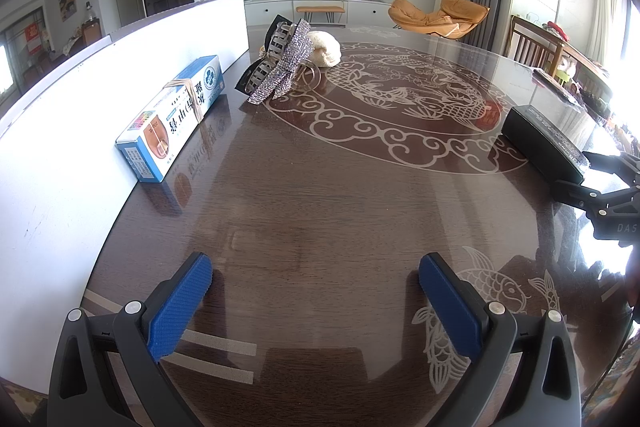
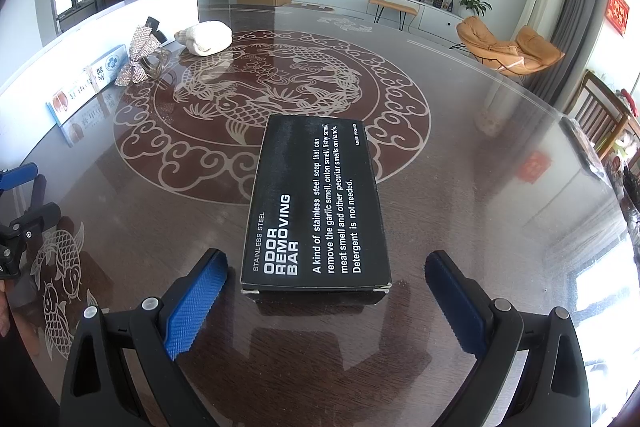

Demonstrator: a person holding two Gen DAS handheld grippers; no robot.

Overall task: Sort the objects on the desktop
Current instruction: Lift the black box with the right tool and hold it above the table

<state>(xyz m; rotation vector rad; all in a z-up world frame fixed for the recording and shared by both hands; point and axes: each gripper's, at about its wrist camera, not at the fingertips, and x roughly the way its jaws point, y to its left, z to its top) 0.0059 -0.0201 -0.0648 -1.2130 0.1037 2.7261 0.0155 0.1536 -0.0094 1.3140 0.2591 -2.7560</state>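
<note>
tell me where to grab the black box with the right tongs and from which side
Grip the black box across its two long sides, near the end closest to the right tongs. Come in low and straight ahead: it lies flat on the table, lengthwise along the fingers, and looks narrower than the open gap, so both pads should slide alongside it.

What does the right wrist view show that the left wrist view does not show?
Only the right wrist view: the white print on top of the black box, which lies just ahead of the open right tongs. Only the left wrist view: the rubber band around the blue box, and the open left tongs over bare table. Both: the two boxes, the sparkly bow, the cream bundle.
</note>
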